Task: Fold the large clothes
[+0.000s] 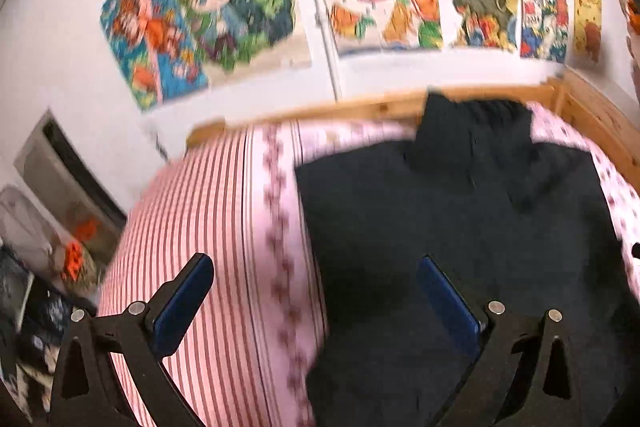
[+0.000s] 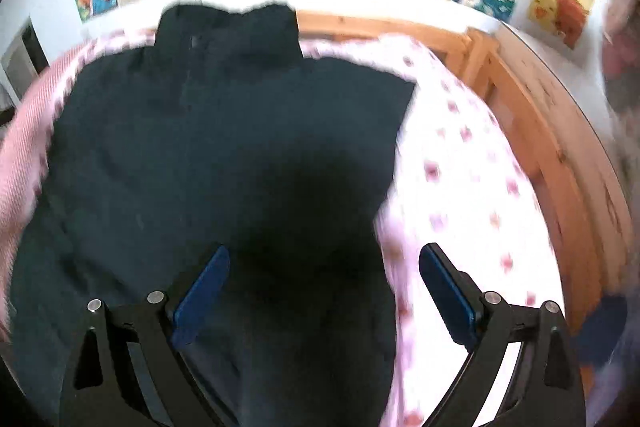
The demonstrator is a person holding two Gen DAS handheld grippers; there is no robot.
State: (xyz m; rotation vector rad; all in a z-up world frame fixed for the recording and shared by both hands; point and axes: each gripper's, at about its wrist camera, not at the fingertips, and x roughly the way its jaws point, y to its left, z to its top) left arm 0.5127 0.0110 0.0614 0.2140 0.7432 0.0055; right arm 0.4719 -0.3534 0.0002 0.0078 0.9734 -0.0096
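Room: bright posters [image 1: 240,7] fill the white wall across the top of both views; a pine bed frame [image 1: 580,107] runs along the upper right, and clutter sits low at the left edge of the left wrist view.
Surface: pink bedsheet [image 1: 224,227], red-striped at centre left of the left view, flower-printed [image 2: 460,167] at centre right of the right view.
Left fingers: the left gripper [image 1: 316,291] is spread wide with nothing between its blue pads [image 1: 180,307]; one finger is over the stripes, the other over dark cloth.
Right fingers: the right gripper [image 2: 324,287] is likewise wide apart and holds nothing; one pad is over the garment, the other over the flowered sheet.
Contact: whether any pad touches fabric cannot be told; both views are motion-blurred.
Garment: a dark sweater [image 1: 460,219], with a high collar [image 2: 228,31] towards the top of the frame, lies spread flat on the sheet, filling the centre and lower right of the left view and the centre left of the right view.
Handling: probably soft, limp knit, fairly thick, not fragile or slippery; it should sag and drag rather than keep shape, so a single pinch would likely bunch it.
Where to grip: the straight side edges look best, the left one at centre of the left view [image 1: 308,227], the right one [image 2: 392,155] at centre of the right view, pinching through the full thickness near a corner.
Risk: catching the sheet along with the cloth.
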